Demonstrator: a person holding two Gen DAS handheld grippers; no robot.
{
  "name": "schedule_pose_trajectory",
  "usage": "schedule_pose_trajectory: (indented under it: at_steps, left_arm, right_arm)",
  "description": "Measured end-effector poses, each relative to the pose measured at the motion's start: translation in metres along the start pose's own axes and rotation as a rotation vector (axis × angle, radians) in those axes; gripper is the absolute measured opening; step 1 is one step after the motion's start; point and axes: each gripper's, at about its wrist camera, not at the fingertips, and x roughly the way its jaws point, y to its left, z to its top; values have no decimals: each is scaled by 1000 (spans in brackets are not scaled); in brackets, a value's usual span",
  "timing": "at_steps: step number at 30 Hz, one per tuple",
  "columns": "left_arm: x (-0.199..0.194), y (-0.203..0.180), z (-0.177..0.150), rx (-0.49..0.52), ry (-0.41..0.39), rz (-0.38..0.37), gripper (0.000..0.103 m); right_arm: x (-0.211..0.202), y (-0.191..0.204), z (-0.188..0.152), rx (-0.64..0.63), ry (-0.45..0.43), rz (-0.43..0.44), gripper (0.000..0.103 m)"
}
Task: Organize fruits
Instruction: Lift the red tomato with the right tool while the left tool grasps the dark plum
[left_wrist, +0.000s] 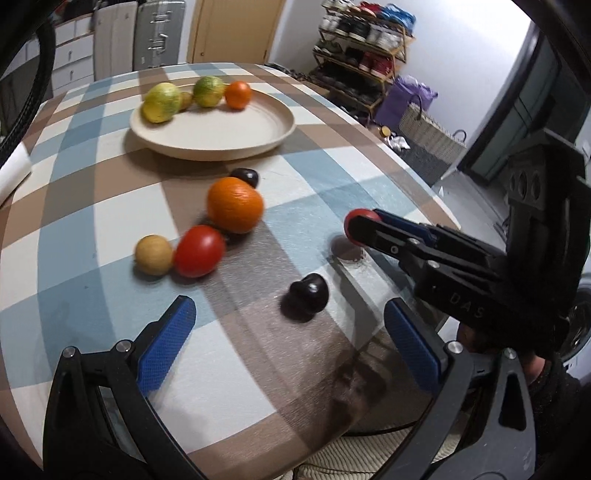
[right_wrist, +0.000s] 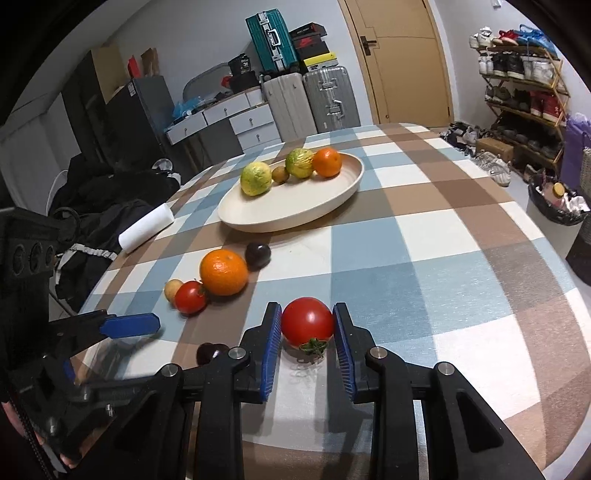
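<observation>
My right gripper (right_wrist: 307, 325) is shut on a red tomato (right_wrist: 307, 325) and holds it just above the checked tablecloth; it also shows in the left wrist view (left_wrist: 360, 227). My left gripper (left_wrist: 288, 325) is open and empty, with a dark plum (left_wrist: 308, 296) just ahead between its fingers. An orange (left_wrist: 235, 204), a second tomato (left_wrist: 198, 251), a small tan fruit (left_wrist: 153, 254) and another dark plum (left_wrist: 245, 176) lie mid-table. The beige plate (left_wrist: 229, 136) at the far side holds two yellow-green fruits, a small brown fruit and an orange (left_wrist: 238, 94).
A white roll (right_wrist: 146, 228) lies at the table's left edge. The table's right edge drops to the floor, where a wicker basket (left_wrist: 430, 134) and a shoe rack (left_wrist: 364, 51) stand. Suitcases and drawers stand behind the table.
</observation>
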Motion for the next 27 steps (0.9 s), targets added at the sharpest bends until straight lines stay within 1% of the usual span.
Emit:
schedule_pose_trajectory:
  at_steps: [5, 7, 8, 9, 11, 12, 13, 14, 15, 16, 18, 19, 20, 21, 27]
  left_arm:
    - [13, -6, 5, -3, 33, -6, 101]
    - [15, -10, 6, 13, 32, 11, 95]
    - [17, -11, 7, 18, 31, 2, 89]
    - [18, -13, 8, 22, 36, -9, 85]
    - [20, -14, 9, 23, 38, -12, 81]
    - [21, -14, 10, 21, 36, -20, 74]
    - [21, -13, 10, 20, 36, -26, 69]
    - [22, -13, 11, 23, 38, -26, 61]
    - [22, -14, 11, 25, 40, -24, 56]
    - [23, -13, 12, 25, 41, -23, 53]
    - [24, -13, 13, 20, 52, -41, 32]
    - [24, -13, 13, 23, 54, -35, 31]
    - [24, -13, 13, 29, 52, -27, 25]
    - [25, -13, 12, 32, 57, -26, 21]
    - [20, -13, 13, 37, 34, -34, 21]
  right_arm:
    - [-5, -4, -2, -1, -22, -12, 29]
    - [-7, -7, -2, 8, -28, -19, 29]
    - [-8, -11, -2, 19, -31, -28, 29]
    - [-9, -13, -1, 25, -32, -26, 29]
    - [-12, -16, -1, 27, -45, -29, 29]
    - [-13, -17, -1, 22, -50, -35, 29]
    - [-15, -18, -1, 19, -54, -36, 29]
    - [-16, -18, -1, 18, -57, -38, 29]
    - [-16, -19, -1, 18, -61, -39, 29]
    - [-17, -20, 0, 19, -65, -39, 29]
    - [-18, -21, 0, 22, -69, -39, 29]
    - [-17, -21, 0, 24, -69, -36, 29]
    - [-17, -22, 0, 27, -69, -34, 29]
    - [-17, -22, 0, 28, -70, -31, 29]
    - [-16, -22, 0, 26, -74, -28, 29]
